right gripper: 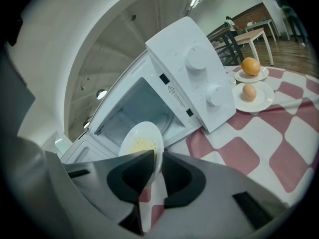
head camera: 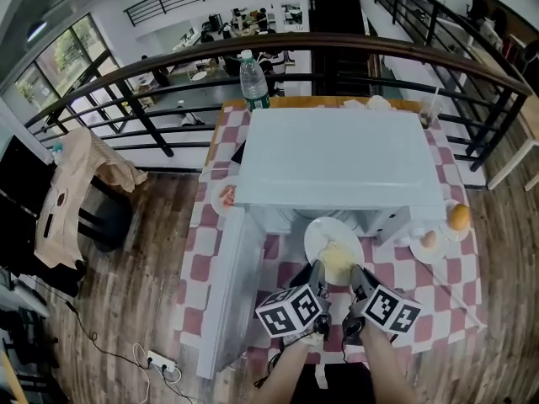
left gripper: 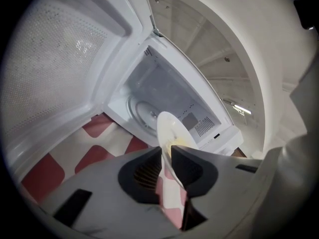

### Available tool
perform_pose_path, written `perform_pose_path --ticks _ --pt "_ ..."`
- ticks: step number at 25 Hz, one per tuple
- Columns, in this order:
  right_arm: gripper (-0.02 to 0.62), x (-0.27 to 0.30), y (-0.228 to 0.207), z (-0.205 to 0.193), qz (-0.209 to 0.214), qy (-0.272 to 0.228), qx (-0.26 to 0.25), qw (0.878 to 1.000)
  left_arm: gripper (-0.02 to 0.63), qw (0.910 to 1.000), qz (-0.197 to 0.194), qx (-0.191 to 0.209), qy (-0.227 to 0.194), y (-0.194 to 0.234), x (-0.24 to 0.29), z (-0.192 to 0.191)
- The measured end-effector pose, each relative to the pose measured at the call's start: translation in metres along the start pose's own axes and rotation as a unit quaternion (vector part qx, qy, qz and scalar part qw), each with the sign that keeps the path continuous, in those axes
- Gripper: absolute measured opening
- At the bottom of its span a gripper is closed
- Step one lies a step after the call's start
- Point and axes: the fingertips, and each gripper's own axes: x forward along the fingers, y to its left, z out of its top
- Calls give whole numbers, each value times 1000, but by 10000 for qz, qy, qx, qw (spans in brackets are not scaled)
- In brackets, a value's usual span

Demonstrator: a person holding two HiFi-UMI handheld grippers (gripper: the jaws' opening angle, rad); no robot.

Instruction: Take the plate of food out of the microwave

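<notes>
A white plate (head camera: pixel 324 236) with yellow food hangs just in front of the open white microwave (head camera: pixel 337 154), above the checked cloth. My left gripper (head camera: pixel 318 269) is shut on the plate's near rim at the left, and my right gripper (head camera: pixel 354 273) is shut on the same rim at the right. In the left gripper view the plate (left gripper: pixel 172 129) shows edge-on between the pads of the left gripper (left gripper: pixel 167 152), with the empty cavity and turntable (left gripper: pixel 143 112) behind. The right gripper view shows the plate (right gripper: pixel 141 139) pinched in the right gripper (right gripper: pixel 155 156).
The microwave door (head camera: pixel 226 289) swings out to the left. An orange (head camera: pixel 458 217) and an egg (head camera: pixel 429 239) sit on small plates at the right. A water bottle (head camera: pixel 253 81) stands behind the microwave. A railing (head camera: pixel 168 66) runs behind the table.
</notes>
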Motion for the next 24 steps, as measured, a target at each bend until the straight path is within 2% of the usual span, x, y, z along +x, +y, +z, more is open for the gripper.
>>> perform_pose_path --ticks 24 --pt "60 -29 -1 4 -112 -212 99 9997 68 9998 -167 78 20 -22 -14 -7"
